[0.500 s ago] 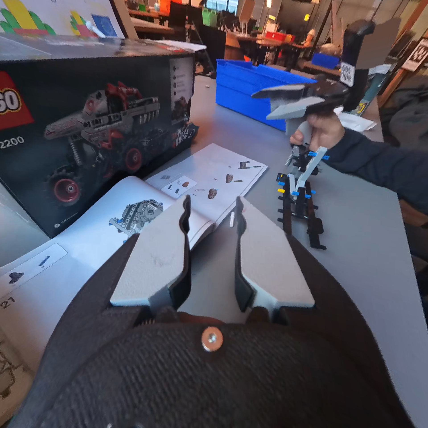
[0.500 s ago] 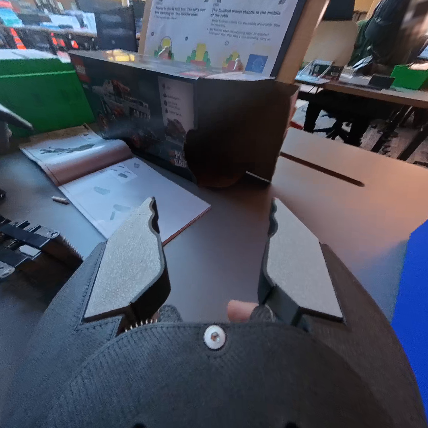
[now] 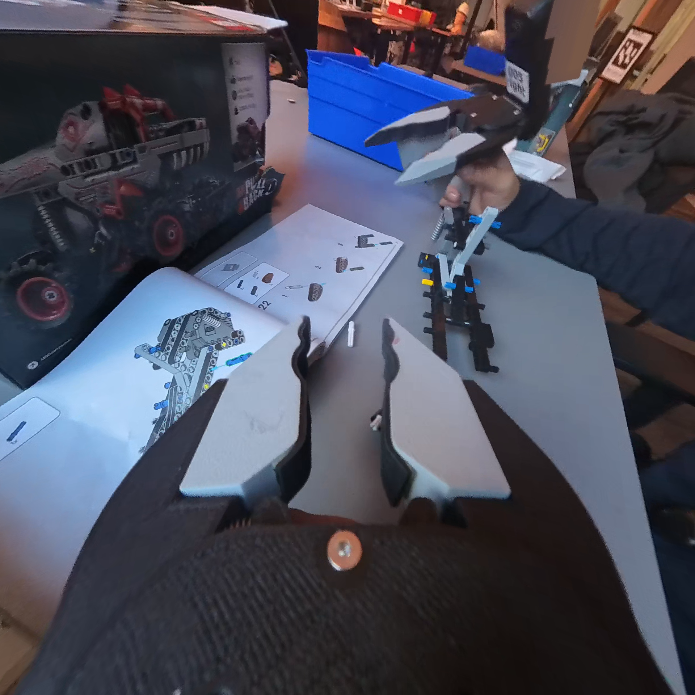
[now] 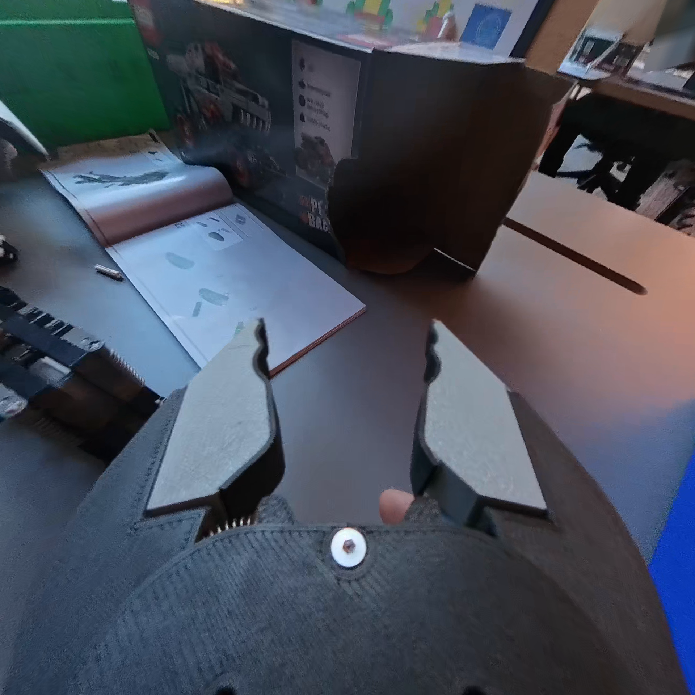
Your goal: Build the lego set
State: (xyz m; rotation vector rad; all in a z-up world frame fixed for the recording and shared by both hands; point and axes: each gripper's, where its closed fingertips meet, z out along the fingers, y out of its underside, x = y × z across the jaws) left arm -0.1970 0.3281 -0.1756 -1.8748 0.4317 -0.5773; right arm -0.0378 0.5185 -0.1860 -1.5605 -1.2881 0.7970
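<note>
A partly built black and grey lego frame (image 3: pixel 455 301) with blue pins lies on the grey table (image 3: pixel 545 376); its near end shows at the left of the right wrist view (image 4: pixel 49 349). A small white pin (image 3: pixel 351 333) lies on the table just ahead of my left gripper (image 3: pixel 344 331), which is open and empty. The pin also shows in the right wrist view (image 4: pixel 109 271). My right gripper (image 4: pixel 346 338) is open and empty over bare table. In the left wrist view it (image 3: pixel 425 146) hangs above the frame's far end, where the hand holding it touches the frame.
An open instruction booklet (image 3: pixel 301 270) lies left of the frame, also in the right wrist view (image 4: pixel 233 286). The set's dark box (image 3: pixel 113 188) stands behind it. A blue bin (image 3: pixel 368 101) is at the back and a green bin (image 4: pixel 67 67) far left. The left tips stand about 8 cm off the small white pin (image 3: pixel 351 333). Look for it in the right wrist view (image 4: pixel 110 272) too.
My left gripper has shifted so the white pin now lies centred between its fingertips instead of by the right one. My right gripper has moved nearer the box, with its jaws slightly narrower.
</note>
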